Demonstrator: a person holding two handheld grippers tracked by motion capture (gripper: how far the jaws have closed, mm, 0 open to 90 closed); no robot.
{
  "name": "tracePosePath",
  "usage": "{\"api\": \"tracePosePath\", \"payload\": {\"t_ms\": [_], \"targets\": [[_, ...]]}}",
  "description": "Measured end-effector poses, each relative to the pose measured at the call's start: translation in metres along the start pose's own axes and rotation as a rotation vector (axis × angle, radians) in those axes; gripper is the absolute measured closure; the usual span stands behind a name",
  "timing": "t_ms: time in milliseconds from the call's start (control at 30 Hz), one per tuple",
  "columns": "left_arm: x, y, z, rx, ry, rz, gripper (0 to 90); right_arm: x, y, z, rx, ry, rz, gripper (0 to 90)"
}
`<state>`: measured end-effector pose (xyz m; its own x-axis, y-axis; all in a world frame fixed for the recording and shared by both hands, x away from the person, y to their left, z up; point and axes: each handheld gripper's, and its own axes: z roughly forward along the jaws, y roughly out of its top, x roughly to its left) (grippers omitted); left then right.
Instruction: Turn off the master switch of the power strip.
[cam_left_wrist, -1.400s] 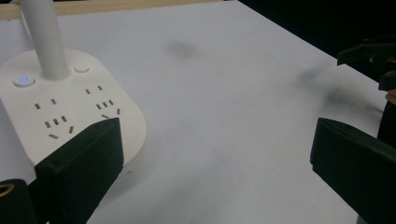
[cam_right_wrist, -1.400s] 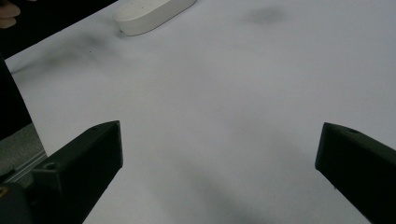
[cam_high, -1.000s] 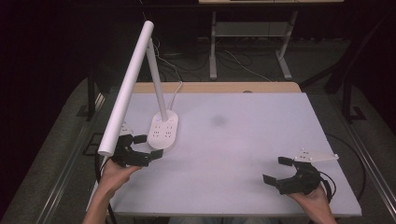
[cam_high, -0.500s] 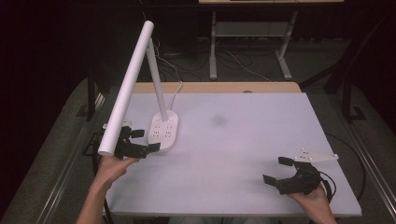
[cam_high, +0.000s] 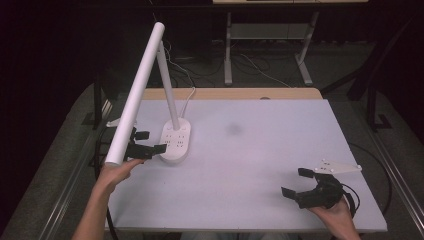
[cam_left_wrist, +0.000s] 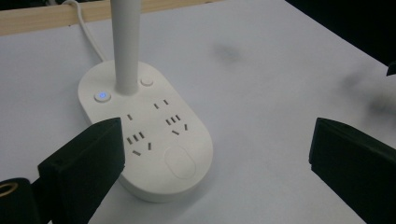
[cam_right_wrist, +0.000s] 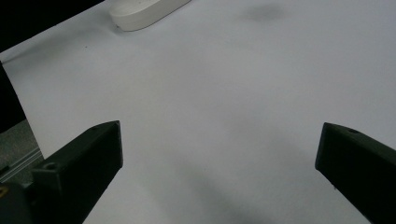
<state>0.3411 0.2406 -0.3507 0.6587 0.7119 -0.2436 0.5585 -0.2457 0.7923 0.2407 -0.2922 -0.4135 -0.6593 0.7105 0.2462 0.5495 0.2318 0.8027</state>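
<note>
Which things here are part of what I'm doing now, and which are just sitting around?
In the job:
- left tool, jaws open, at the lamp base
- desk lamp, its base with sockets and a lit blue button

Just about:
- right tool, open, over bare table
- dark smudge on the table
- cables on the floor behind

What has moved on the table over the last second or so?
The left tongs have slid forward along the table's left edge, closer to the lamp base; their jaws stay wide open beside it, holding nothing. The right tongs rest in the same near-right spot, open as before. The lamp and the table have not shifted.
</note>
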Motion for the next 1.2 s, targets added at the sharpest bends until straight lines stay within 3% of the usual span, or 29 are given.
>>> {"api": "tracePosePath", "payload": {"t_ms": [633,867,1200], "targets": [[0.024,0.021,0.004,0.011,0.037,-0.007,2.8,-0.002,-0.001,-0.001,-0.004,-0.002,0.005,0.2],[0.033,0.034,0.005,0.021,0.051,0.033,2.9,-0.002,-0.001,0.0,-0.002,-0.003,0.008,0.3],[0.05,0.045,0.007,0.02,0.07,0.037,3.2,-0.003,-0.002,0.004,0.013,-0.012,0.012,0.2]]}}
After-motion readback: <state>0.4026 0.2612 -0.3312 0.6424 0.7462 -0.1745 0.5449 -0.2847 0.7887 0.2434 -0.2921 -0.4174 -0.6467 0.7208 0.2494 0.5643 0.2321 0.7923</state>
